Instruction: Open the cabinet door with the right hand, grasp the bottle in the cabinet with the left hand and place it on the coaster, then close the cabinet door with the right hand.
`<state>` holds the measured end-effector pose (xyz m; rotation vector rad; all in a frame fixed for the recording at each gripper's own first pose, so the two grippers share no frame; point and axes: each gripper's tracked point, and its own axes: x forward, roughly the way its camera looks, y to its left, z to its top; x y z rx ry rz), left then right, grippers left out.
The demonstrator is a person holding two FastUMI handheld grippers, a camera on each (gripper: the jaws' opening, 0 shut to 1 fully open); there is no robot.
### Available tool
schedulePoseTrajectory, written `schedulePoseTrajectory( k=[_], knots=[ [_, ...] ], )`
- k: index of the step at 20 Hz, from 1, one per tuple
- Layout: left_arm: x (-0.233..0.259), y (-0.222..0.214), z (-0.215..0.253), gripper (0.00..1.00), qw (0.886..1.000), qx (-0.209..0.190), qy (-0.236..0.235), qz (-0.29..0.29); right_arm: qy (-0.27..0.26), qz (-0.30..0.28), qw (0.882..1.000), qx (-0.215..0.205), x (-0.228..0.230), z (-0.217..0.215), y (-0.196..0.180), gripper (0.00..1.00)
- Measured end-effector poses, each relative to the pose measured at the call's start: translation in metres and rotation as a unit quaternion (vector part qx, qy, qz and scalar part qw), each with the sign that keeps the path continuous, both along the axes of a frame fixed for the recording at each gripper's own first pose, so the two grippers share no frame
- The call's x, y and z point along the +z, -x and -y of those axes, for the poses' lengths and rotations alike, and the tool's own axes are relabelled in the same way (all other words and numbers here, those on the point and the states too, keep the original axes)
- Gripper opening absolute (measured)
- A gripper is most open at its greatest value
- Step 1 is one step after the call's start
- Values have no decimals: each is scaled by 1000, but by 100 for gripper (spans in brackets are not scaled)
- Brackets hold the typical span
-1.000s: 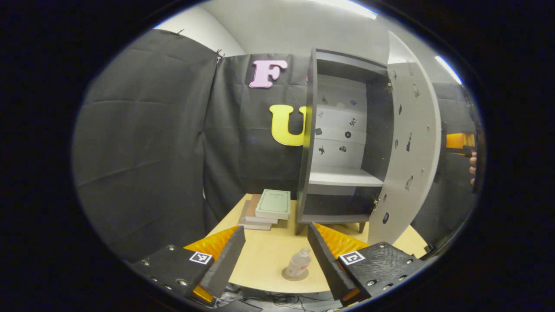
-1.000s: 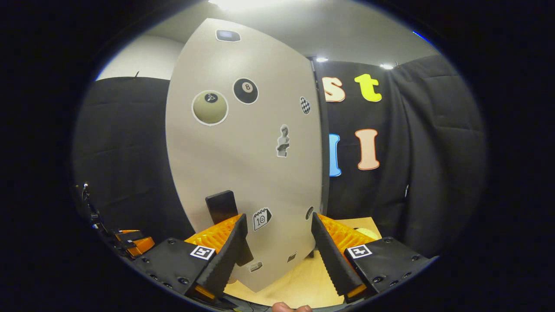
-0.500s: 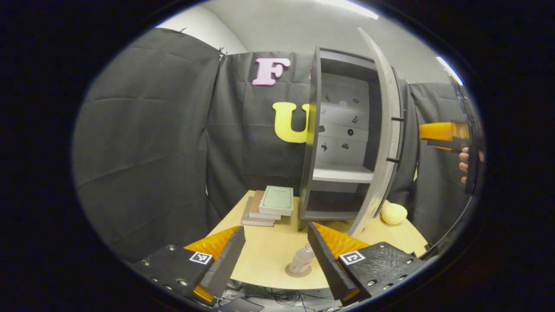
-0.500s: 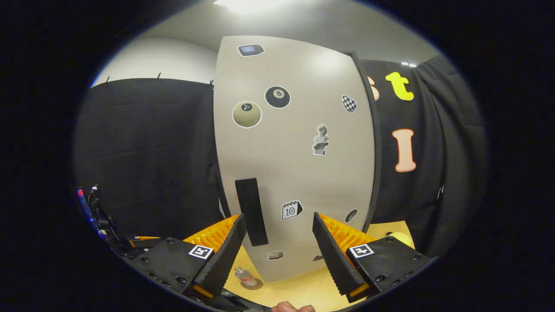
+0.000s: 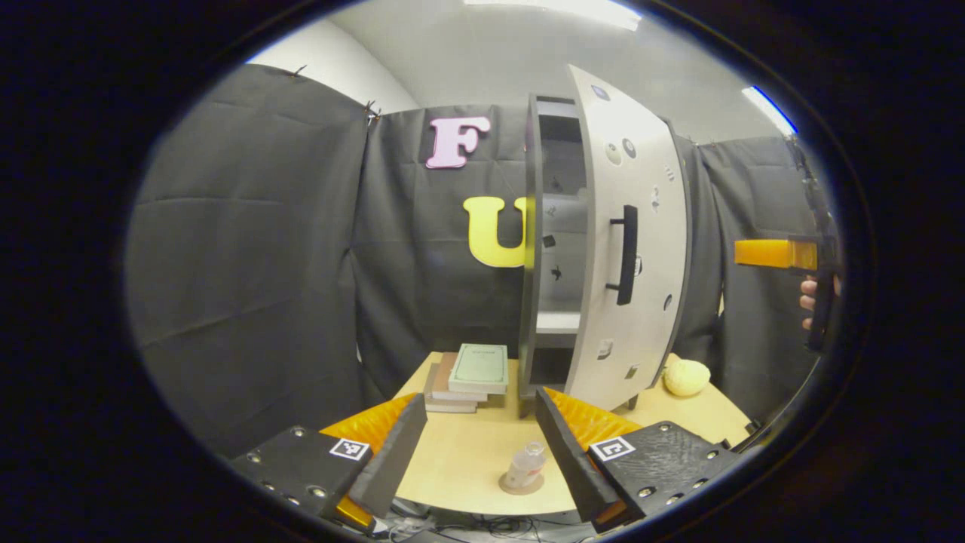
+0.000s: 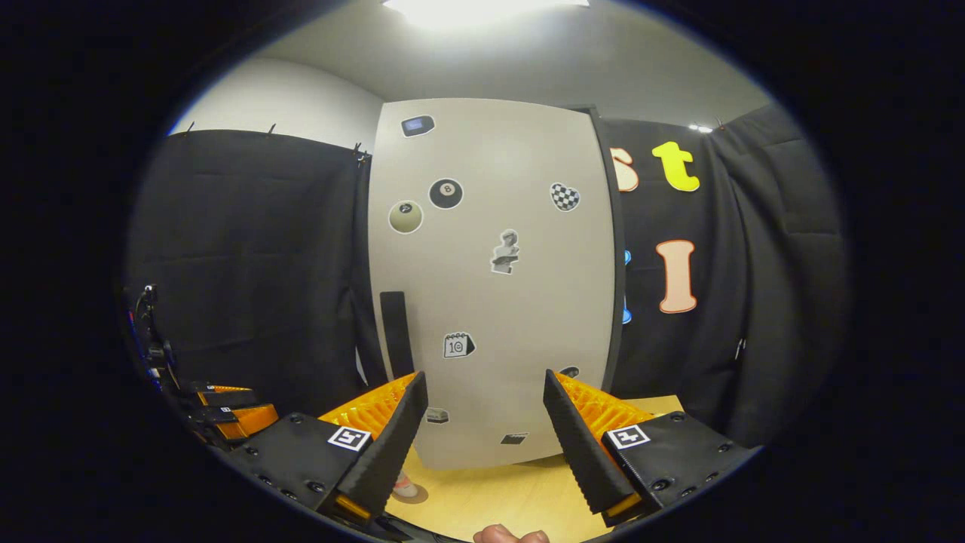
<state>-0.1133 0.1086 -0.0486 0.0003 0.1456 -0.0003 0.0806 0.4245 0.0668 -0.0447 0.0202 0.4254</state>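
Observation:
A small clear bottle [image 5: 525, 467] stands upright on a round coaster [image 5: 522, 484] near the table's front edge. It sits just ahead of my left gripper [image 5: 481, 445], which is open and holds nothing. The grey cabinet door [image 5: 629, 249] with a dark handle [image 5: 624, 255] stands partly open, so a narrow slice of the cabinet [image 5: 544, 226] interior shows. In the right gripper view the door [image 6: 490, 279] faces me with its handle [image 6: 394, 332] at the left. My right gripper [image 6: 482, 430] is open, short of the door and not touching it. The coaster [image 6: 411, 494] peeks past one finger.
A stack of books [image 5: 467, 368] lies on the wooden table [image 5: 460, 452] left of the cabinet, and a yellow lumpy object [image 5: 686, 377] sits to its right. The right gripper [image 5: 776, 254] and a hand [image 5: 818, 296] show at the far right. The left gripper [image 6: 226, 411] shows low left.
The cabinet door has swung from wide open to nearly closed. The right gripper has drawn back from it. The bottle stays on the coaster and the left gripper has barely moved.

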Motion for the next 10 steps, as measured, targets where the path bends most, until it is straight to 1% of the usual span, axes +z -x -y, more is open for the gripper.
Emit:
schedulePoseTrajectory(
  k=[2,3,6,7,8,10],
  knots=[
    [6,-3,15,88,1000,-4,20,10,-9,10,1000,-17,-1,17,-4,92],
    [11,-5,19,88,1000,-5,19,14,-10,13,999,-28,-3,27,-7,98],
    [25,-9,28,88,1000,-5,-7,29,-15,6,998,-60,-12,53,-23,98],
    [29,-10,31,90,999,-6,-15,32,-22,0,998,-67,-15,59,-28,98],
    [30,-12,32,88,999,-8,-19,32,-31,-8,997,-76,-20,66,-31,98],
    [35,-10,40,88,999,-15,-19,34,-53,-16,994,-97,-25,81,-35,98]
  ],
)
